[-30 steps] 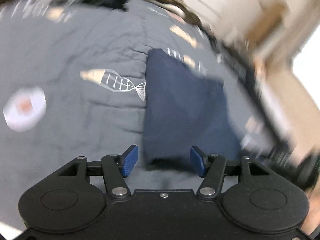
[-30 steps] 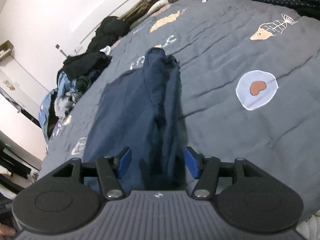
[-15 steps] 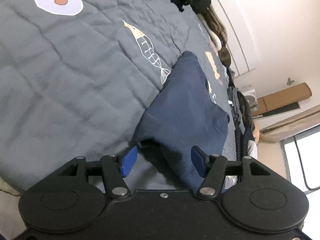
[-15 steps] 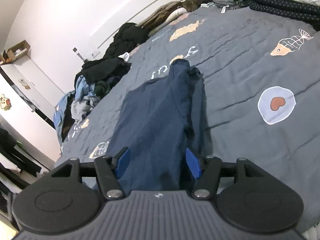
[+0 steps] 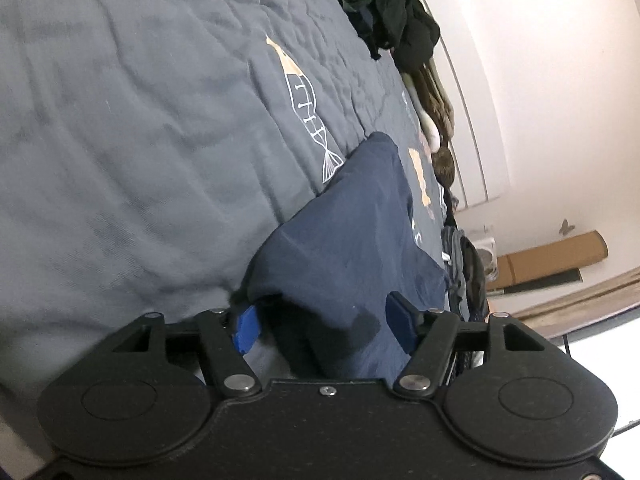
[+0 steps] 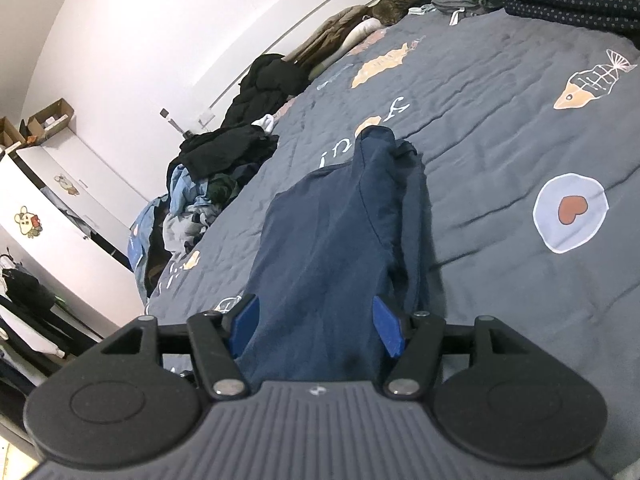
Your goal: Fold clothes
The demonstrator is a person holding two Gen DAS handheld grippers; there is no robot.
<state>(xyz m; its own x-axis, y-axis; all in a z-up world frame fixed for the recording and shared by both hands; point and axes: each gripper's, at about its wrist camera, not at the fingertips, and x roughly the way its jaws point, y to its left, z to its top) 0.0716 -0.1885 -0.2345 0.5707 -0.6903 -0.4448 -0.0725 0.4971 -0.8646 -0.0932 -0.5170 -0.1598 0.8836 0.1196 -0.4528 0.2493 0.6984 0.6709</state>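
Your left gripper [image 5: 322,326] has its blue fingers [image 5: 245,330] spread wide, released, with the near end of the navy garment [image 5: 352,236] bunched in the gap between them; the left pad sits at the cloth's rolled edge, though you cannot tell whether it truly touches. Your right gripper [image 6: 316,326] is likewise spread, its fingers [image 6: 386,330] standing either side of the same navy garment [image 6: 344,232], which fills the gap without being pinched.

The garment is soft, matte knit, folded into a long narrow band with a raised lengthwise ridge and a loose layered edge along its right side in the right wrist view. Its long axis runs away from both grippers, narrowing to a rounded, humped far end. It lies on the bed [image 6: 500,128], on a grey quilted, wrinkled cover printed with a fish skeleton [image 5: 306,108] and a pale disc bearing a red heart [image 6: 571,212]. A heap of dark and pale clothes [image 6: 216,176] sits along the bed's far edge near the white wall.
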